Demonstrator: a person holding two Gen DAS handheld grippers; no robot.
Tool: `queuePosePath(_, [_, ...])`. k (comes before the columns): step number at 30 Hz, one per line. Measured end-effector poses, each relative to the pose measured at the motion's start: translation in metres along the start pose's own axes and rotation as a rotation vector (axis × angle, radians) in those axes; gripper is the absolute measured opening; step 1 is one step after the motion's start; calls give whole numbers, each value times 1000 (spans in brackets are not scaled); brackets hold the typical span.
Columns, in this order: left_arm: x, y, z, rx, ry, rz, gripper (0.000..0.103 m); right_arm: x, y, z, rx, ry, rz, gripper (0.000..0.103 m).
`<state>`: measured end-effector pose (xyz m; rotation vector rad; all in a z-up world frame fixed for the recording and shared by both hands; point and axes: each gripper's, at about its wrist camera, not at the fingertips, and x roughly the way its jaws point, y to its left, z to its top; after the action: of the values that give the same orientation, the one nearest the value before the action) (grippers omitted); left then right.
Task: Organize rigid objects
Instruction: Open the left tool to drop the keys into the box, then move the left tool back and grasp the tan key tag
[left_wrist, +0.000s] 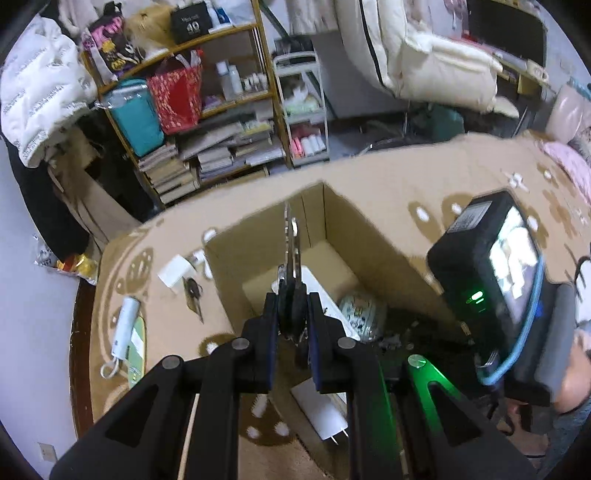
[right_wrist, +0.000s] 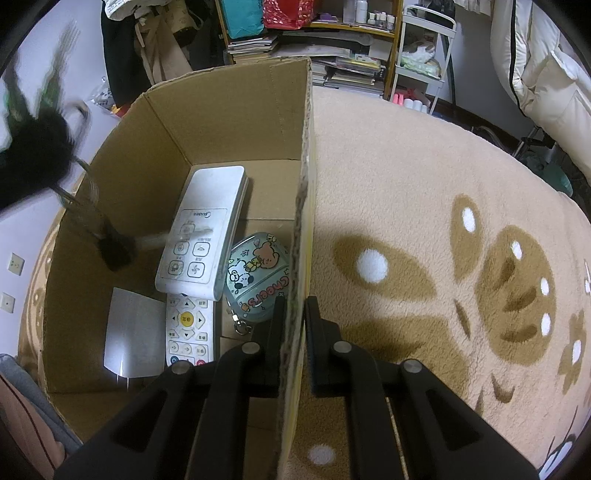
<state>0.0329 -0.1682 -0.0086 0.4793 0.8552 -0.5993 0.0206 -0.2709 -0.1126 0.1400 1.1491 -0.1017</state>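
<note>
Left gripper (left_wrist: 292, 314): jaws clamped on the black head of a bunch of keys (left_wrist: 291, 254), metal blades pointing forward and up, held over the open cardboard box (left_wrist: 369, 236). In the right wrist view the same keys (right_wrist: 110, 243) appear blurred, hanging inside the box near its left wall, just above the large remote.

Right gripper (right_wrist: 294, 325): jaws closed on the box's right wall (right_wrist: 304, 206), one finger inside, one outside.

Box contents, near to far in the right wrist view:
- white flat card or adapter (right_wrist: 131, 332) on the floor of the box, left side
- small white remote with a yellow centre button (right_wrist: 190, 328), just beside the card
- pale blue cartoon case marked "Cheers" (right_wrist: 258, 273), with a key ring, against the right wall
- large white "Midea" remote (right_wrist: 205, 229), lying over the far end of the small remote

Outside the box, left wrist view:
- white plug adapter (left_wrist: 321, 413) on the beige patterned blanket (left_wrist: 406, 177), near the gripper
- white cylindrical item with a cord loop (left_wrist: 123, 328), to the left
- second set of dark keys (left_wrist: 194, 291), beside the box's left wall
- white charger block (left_wrist: 176, 271), just behind them

Far background: shelf of books and bags (left_wrist: 207, 122).
</note>
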Motion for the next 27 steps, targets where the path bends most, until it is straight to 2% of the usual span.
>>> queuePosePath(7, [29, -8, -13, 12, 83, 20, 14, 1, -1, 0, 2, 1, 4, 10])
queuePosePath(18, [19, 19, -6, -45, 68, 50, 17, 2, -3, 1, -3, 3, 3, 10])
queuePosePath(24, [10, 49, 0, -112, 46, 61, 25, 2, -2, 1, -3, 3, 3, 10])
queuePosePath(27, [11, 69, 2, -156, 44, 79, 36, 2, -2, 1, -4, 4, 3, 10])
